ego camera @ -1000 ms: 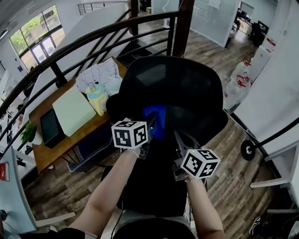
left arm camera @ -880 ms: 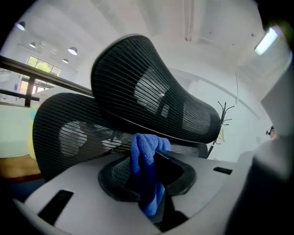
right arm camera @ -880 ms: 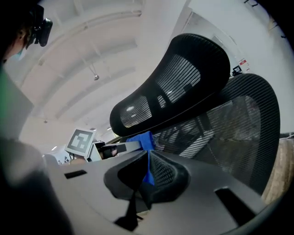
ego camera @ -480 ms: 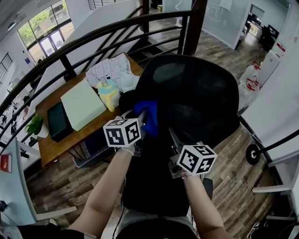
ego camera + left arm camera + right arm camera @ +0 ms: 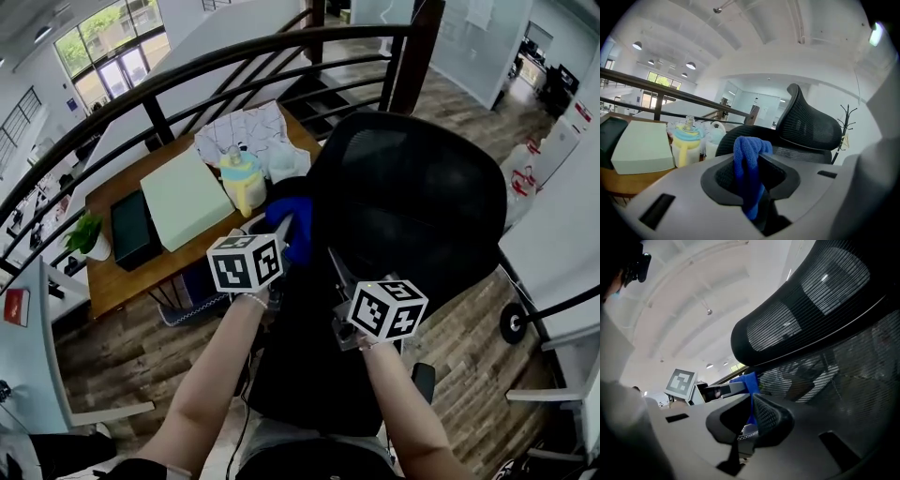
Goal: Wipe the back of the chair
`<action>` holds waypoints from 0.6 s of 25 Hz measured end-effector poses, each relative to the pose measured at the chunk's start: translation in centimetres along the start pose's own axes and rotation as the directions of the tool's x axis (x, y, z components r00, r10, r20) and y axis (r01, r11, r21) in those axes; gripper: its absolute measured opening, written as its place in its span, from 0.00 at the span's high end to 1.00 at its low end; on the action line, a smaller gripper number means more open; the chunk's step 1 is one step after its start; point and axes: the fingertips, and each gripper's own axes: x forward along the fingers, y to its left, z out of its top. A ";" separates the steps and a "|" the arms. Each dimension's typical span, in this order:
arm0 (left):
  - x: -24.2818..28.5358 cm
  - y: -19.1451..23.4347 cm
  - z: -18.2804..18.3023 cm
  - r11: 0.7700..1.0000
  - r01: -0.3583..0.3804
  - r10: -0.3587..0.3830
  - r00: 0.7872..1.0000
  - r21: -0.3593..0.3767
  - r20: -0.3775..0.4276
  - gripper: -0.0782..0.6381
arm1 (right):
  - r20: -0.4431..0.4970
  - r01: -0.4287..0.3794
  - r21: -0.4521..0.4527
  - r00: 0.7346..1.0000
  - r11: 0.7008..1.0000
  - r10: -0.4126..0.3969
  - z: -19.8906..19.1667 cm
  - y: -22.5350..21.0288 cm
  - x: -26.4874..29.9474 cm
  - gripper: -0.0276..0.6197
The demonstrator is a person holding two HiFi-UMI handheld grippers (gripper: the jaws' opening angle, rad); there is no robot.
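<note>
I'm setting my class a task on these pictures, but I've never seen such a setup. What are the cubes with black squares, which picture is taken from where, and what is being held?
There is no robot here. A person holds a two-jaw tool in each hand, and the marked cubes are part of those tools. The wide picture comes from a camera on the person's head, looking steeply down. The other two come from cameras riding on each gripper, looking along its jaws.

The left gripper is clamped on a blue cloth, at the left edge of the black mesh chair back. The right gripper looks closed with nothing in it, close to the chair.

Beyond the chair, a wooden desk carries a pale green box and a yellow and blue bottle.
</note>
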 end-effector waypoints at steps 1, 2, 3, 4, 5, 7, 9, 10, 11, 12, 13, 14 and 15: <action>-0.2 0.5 0.0 1.000 -0.010 0.010 1.000 0.003 0.000 0.76 | -0.005 -0.008 -0.001 1.000 1.000 0.008 -0.2 0.3 0.3 0.91; -0.5 0.9 0.1 1.000 -0.020 0.020 1.000 0.003 0.000 0.76 | -0.010 -0.015 -0.004 1.000 1.000 0.015 -0.3 0.7 0.6 0.91; -0.7 1.3 0.1 1.000 -0.029 0.029 1.000 0.002 0.001 0.76 | -0.016 -0.022 -0.010 1.000 1.000 0.022 -0.5 1.0 0.8 0.91; -1.0 1.7 0.2 0.999 -0.036 0.036 0.999 0.000 0.003 0.76 | -0.022 -0.027 -0.017 0.999 1.000 0.026 -0.7 1.3 0.9 0.91; -1.2 2.0 0.2 0.999 -0.044 0.044 0.999 0.000 0.005 0.76 | -0.028 -0.029 -0.023 0.999 0.999 0.029 -0.9 1.5 1.0 0.91; -1.6 2.6 0.2 0.998 -0.058 0.058 0.998 0.000 0.006 0.76 | -0.036 -0.031 -0.026 0.999 0.999 0.030 -1.5 1.7 1.1 0.91; -2.1 2.8 0.0 0.998 -0.064 0.064 0.998 -0.002 0.007 0.76 | -0.041 -0.029 -0.019 0.999 0.999 0.028 -1.9 1.7 1.0 0.91; -2.3 2.7 -0.1 0.998 -0.060 0.060 0.998 -0.004 0.007 0.76 | -0.040 -0.028 -0.016 0.999 0.999 0.027 -2.0 1.7 0.9 0.91; -2.5 2.5 -0.2 0.999 -0.051 0.051 0.999 -0.004 0.007 0.76 | -0.038 -0.025 -0.014 0.999 1.000 0.025 -2.0 1.6 0.7 0.91; -2.6 2.3 -0.3 0.999 -0.039 0.039 0.999 -0.006 0.007 0.76 | -0.034 -0.022 -0.012 0.999 1.000 0.022 -2.0 1.6 0.4 0.91; -2.8 1.9 -0.5 1.000 -0.023 0.024 1.000 -0.008 0.008 0.76 | -0.029 -0.018 -0.010 0.999 1.000 0.018 -1.9 1.5 0.2 0.91; -2.9 1.5 -0.6 1.000 -0.007 0.007 1.000 -0.010 0.010 0.76 | -0.023 -0.013 -0.008 1.000 1.000 0.013 -1.8 1.3 -0.2 0.91; -3.0 1.0 -0.8 1.000 0.010 -0.010 1.000 -0.011 0.012 0.76 | -0.018 -0.006 -0.004 1.000 1.000 0.006 -1.7 1.1 -0.6 0.91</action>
